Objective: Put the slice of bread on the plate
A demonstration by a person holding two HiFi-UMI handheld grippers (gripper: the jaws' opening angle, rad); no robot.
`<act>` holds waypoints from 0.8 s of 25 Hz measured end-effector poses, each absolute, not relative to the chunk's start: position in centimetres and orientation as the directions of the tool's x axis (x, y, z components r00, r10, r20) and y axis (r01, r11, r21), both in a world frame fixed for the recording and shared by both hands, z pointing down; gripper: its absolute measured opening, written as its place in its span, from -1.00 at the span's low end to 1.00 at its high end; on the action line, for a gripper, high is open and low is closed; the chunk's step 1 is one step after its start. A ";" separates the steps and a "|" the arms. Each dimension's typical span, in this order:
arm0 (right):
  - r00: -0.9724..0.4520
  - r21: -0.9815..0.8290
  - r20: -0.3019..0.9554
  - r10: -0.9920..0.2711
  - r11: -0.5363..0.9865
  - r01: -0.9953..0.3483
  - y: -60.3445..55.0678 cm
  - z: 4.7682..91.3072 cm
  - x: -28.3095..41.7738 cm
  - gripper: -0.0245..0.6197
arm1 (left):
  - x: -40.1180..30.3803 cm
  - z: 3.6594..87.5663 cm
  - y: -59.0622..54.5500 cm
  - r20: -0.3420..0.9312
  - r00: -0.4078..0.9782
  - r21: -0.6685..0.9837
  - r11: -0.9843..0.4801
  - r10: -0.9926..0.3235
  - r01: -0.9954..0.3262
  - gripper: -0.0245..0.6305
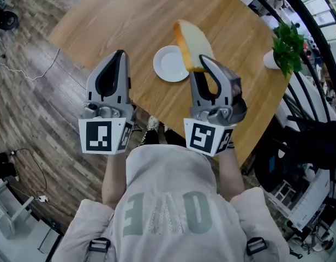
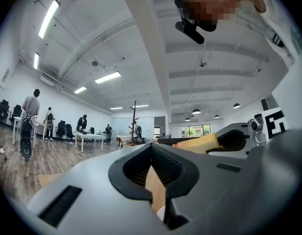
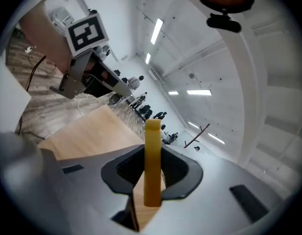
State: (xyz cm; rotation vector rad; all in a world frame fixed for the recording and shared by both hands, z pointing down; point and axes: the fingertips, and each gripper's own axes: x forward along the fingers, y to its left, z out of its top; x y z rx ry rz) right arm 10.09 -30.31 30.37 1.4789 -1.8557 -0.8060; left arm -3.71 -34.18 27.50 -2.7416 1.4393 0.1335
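Open tabletop [image 1: 130,21] upper left; plate [image 1: 169,64] near its lower edge, potted plant [image 1: 288,45] far right. My right tongs [image 1: 203,59] clamp the pale, yellow-crusted bread slice [image 1: 192,45] on edge; left tongs [image 1: 120,56] closed, empty

The person is reaching both arms out in front, toward 12 o'clock. The left forearm [image 1: 114,179] and the right forearm [image 1: 229,171] are showing bare below the marker cubes. The left hand-held gripper [image 1: 120,54] is pointing flat toward 12 o'clock. Its jaws are resting together at the tips, with nothing between them. The right hand-held gripper [image 1: 204,60] is sitting at 3 o'clock of the left one, apart from it. It is pointing toward 11 o'clock and leaning a little to one side. Its jaws are squeezing the slice of bread [image 1: 192,41] by one end, and the slice is sticking out past the tips.
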 end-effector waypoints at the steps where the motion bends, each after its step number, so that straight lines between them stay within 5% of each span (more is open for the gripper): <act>1: -0.182 0.804 0.104 -0.978 0.190 -0.564 -30.7 30.8 9.8 -0.64 | -3.4 27.7 -34.2 -0.091 0.566 0.001 -0.568 -0.820 -0.823 -0.90; 20: -0.123 0.901 0.326 -0.937 0.347 -0.260 -35.0 44.2 9.1 -0.64 | -2.5 34.4 -35.8 0.060 0.546 0.072 -0.542 -0.836 -0.837 -0.90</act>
